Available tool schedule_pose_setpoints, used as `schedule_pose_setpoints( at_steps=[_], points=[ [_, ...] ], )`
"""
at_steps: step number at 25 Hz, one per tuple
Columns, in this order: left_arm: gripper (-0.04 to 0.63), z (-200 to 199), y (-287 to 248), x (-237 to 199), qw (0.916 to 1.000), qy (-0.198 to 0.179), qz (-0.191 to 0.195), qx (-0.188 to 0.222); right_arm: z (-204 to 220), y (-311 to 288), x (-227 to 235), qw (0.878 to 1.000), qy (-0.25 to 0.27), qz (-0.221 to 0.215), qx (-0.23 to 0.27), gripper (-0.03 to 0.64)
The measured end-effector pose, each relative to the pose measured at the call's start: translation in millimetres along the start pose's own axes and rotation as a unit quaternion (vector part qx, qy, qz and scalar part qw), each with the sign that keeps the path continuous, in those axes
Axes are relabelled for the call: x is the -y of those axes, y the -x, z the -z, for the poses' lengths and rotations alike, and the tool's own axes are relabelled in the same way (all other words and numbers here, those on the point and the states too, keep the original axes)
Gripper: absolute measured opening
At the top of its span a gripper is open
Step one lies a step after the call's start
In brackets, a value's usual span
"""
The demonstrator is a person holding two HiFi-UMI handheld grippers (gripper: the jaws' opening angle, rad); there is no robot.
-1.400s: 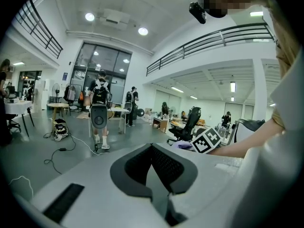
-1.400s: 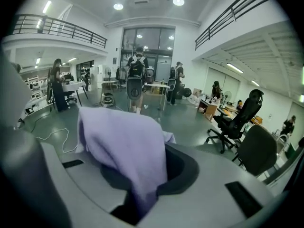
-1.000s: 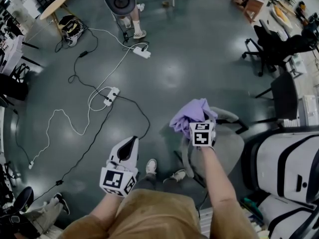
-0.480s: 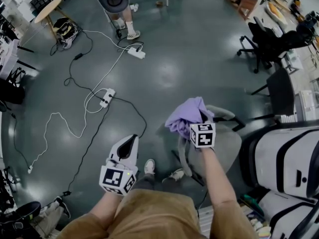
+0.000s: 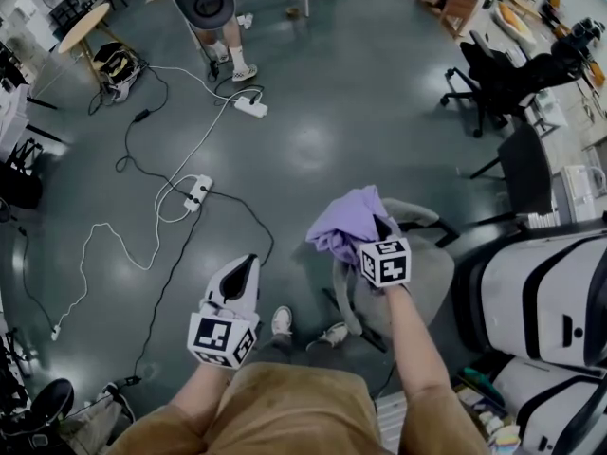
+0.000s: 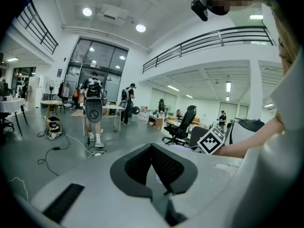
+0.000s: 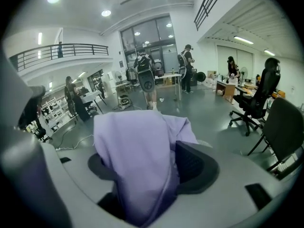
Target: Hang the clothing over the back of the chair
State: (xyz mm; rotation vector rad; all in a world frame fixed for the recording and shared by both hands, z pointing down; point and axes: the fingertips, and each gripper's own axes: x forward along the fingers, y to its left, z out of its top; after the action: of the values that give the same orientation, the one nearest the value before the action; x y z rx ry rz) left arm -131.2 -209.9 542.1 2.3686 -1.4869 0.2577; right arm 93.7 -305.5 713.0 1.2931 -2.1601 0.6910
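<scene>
The right tongs (image 5: pixel 377 235) are opening, and the purple clothing (image 5: pixel 343 224) hangs between the 2 jaws, draped over one pad while the other pad stands clear beside it. In the head view the clothing lies bunched at the top of the grey chair (image 5: pixel 432 275), at its back edge. The left tongs (image 5: pixel 245 271) are closed with nothing between them, held apart from the chair, above the floor (image 5: pixel 313 140).

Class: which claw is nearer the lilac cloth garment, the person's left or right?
Right. The right claw, its jaws opening, has the lilac cloth garment draped between them. The left claw hangs apart from the garment, to its left, over the floor.
</scene>
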Motion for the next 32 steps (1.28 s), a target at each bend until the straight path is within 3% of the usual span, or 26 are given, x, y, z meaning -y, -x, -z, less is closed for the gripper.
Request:
schedule_pose_setpoints(
  at_steps=[3,13,25,32],
  points=[
    [0.003,1,1,0,1.0,-0.002,0.001,0.004,7,2,-9,1.0,0.013,-0.022,-0.011,0.366],
    [0.003,1,2,5,1.0,0.003,0.008,0.003,12,20,-9,1.0,0.016,-0.019,-0.017,0.377],
    [0.003,-6,2,31,0.9993,-0.006,0.035,0.012,24,61,-7,1.0,0.005,-0.007,-0.009,0.359],
    [0.003,-16,6,41,0.9987,-0.015,0.043,0.023,29,103,2,1.0,-0.008,0.022,0.012,0.279]
  ],
)
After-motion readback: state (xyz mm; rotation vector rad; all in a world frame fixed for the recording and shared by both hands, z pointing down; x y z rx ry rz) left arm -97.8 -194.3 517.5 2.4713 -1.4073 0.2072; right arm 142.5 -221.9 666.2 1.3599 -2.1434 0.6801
